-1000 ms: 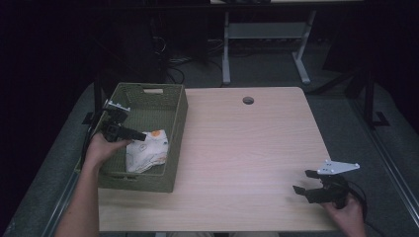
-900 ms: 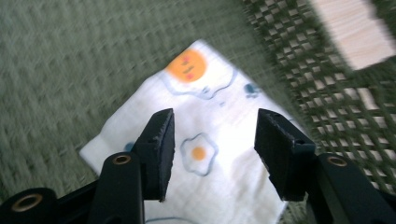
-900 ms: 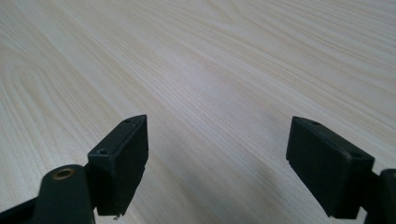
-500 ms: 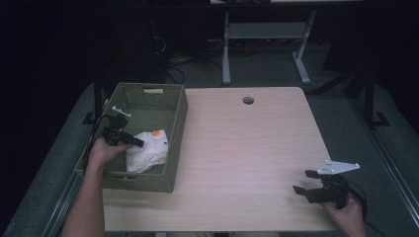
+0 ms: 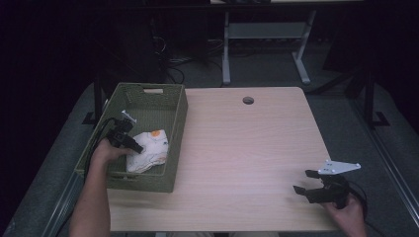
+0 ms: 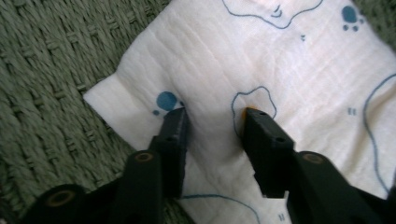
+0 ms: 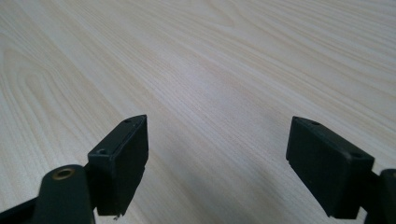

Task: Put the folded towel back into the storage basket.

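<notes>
The setting was a recording lab or studio rather than a home. A plain light-wood desk (image 5: 247, 148) with a round cable hole (image 5: 248, 100) stood on grey carpet (image 5: 346, 118) amid dark, unlit surroundings. Behind it stood the metal frame of a second table (image 5: 267, 34), with loose cables (image 5: 178, 74) on the floor. A woven green basket (image 5: 173, 118) sat on the desk.

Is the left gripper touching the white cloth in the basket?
Touching: left gripper view shows the left gripper pressed into the white cloth, jaws closing.
</notes>
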The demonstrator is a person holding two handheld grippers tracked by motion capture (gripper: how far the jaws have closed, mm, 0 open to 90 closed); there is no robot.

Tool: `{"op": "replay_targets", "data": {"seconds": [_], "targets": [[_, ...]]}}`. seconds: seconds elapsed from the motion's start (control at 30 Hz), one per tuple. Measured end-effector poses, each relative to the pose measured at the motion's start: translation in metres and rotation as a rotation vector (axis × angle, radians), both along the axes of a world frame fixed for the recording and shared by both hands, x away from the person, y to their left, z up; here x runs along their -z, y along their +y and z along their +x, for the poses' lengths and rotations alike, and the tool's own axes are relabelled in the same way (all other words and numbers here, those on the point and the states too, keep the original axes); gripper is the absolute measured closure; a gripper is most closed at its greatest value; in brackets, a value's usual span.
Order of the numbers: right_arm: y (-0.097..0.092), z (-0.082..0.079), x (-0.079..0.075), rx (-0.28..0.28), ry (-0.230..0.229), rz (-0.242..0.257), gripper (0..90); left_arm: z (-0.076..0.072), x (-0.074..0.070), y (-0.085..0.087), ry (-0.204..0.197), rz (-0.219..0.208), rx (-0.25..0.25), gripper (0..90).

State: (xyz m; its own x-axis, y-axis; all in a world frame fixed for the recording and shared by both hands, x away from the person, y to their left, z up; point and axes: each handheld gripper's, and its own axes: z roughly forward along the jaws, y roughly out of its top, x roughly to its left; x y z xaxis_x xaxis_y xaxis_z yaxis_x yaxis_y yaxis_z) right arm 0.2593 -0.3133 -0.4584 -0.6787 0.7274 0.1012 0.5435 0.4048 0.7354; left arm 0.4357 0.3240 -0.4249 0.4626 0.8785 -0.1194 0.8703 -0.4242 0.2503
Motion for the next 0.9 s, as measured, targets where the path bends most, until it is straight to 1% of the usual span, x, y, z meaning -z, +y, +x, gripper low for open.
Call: {"op": "replay_targets", "data": {"seconds": [0.03,0.07,0.1,0.13,0.17,0.2,0.27,0.3,0.33,0.37,0.4,0.43,0.47,0.5,0.53,0.57,0.6,0.63,0.67,0.73,0.77,0.8,0.83,0.87,0.9], "targets": [[0.0,0.0,0.0,0.0,0.0,0.0,20.6,0.0,0.0,0.0,0.0,0.0,0.0,67.3],[0.0,0.0,0.0,-0.001,-0.001,0.0,20.6,0.001,0.0,-0.002,0.002,0.011,0.005,67.3],[0.0,0.0,0.0,-0.001,-0.002,0.0,20.6,0.001,0.0,-0.003,0.003,0.021,0.007,70.4],[0.0,0.0,0.0,0.0,-0.001,0.0,20.6,0.003,0.0,-0.004,0.008,0.032,0.016,77.0],[0.0,0.0,0.0,0.0,-0.001,0.0,20.6,0.003,0.0,-0.004,0.008,0.032,0.016,79.4],[0.0,0.0,0.0,0.0,-0.002,0.0,20.6,0.004,-0.001,-0.006,0.011,0.038,0.027,79.4],[0.0,0.0,0.0,0.0,-0.003,0.002,20.6,0.005,-0.003,-0.01,0.01,0.059,0.053,82.6],[-0.001,0.0,-0.001,0.0,-0.003,0.002,20.6,0.006,-0.007,-0.012,-0.016,0.08,0.078,83.2],[-0.001,0.0,0.0,0.0,-0.003,0.002,20.6,0.007,-0.009,-0.012,-0.043,0.081,0.076,83.2],[-0.001,0.0,0.0,0.0,-0.003,0.002,20.6,0.007,-0.009,-0.012,-0.043,0.081,0.076,83.3],[-0.001,0.001,0.0,-0.002,-0.003,0.002,20.6,0.008,-0.012,-0.012,-0.062,0.073,0.081,83.3],[-0.001,0.001,0.0,-0.002,-0.003,0.002,20.6,0.009,-0.013,-0.013,-0.067,0.085,0.08,83.3],[0.0,0.001,0.0,-0.001,-0.002,0.001,20.6,0.013,-0.015,-0.016,-0.086,0.134,0.107,83.3],[0.0,0.001,0.0,-0.001,-0.002,0.001,20.6,0.013,-0.015,-0.016,-0.086,0.134,0.107,83.2],[0.0,0.001,0.001,-0.001,0.001,-0.001,20.6,0.016,-0.017,-0.019,-0.126,0.15,0.113,83.0],[0.0,0.001,0.001,-0.001,0.001,-0.001,20.6,0.016,-0.017,-0.019,-0.126,0.15,0.113,82.8],[0.0,0.001,0.001,0.001,0.005,-0.001,20.6,0.017,-0.017,-0.02,-0.161,0.15,0.115,82.2],[0.0,0.001,0.001,0.002,0.006,-0.001,20.6,0.018,-0.017,-0.02,-0.16,0.173,0.127,81.3],[0.0,0.001,0.001,0.002,0.006,-0.001,20.6,0.019,-0.017,-0.02,-0.159,0.183,0.126,79.9],[0.0,0.001,0.001,0.002,0.006,-0.001,20.6,0.019,-0.016,-0.019,-0.154,0.176,0.12,79.0],[-0.001,0.001,0.001,0.001,0.006,-0.002,20.6,0.019,-0.017,-0.017,-0.152,0.169,0.103,71.0],[0.0,0.001,0.001,0.002,0.007,-0.002,20.6,0.018,-0.017,-0.016,-0.162,0.161,0.094,68.5],[0.0,0.001,0.001,0.002,0.007,-0.002,20.6,0.018,-0.017,-0.016,-0.162,0.161,0.094,66.0],[0.0,0.001,0.002,-0.001,0.006,0.003,20.6,0.017,-0.019,-0.016,-0.168,0.151,0.087,66.0],[0.0,0.001,0.002,-0.001,0.006,0.003,20.6,0.016,-0.021,-0.016,-0.174,0.153,0.087,62.6]]}}
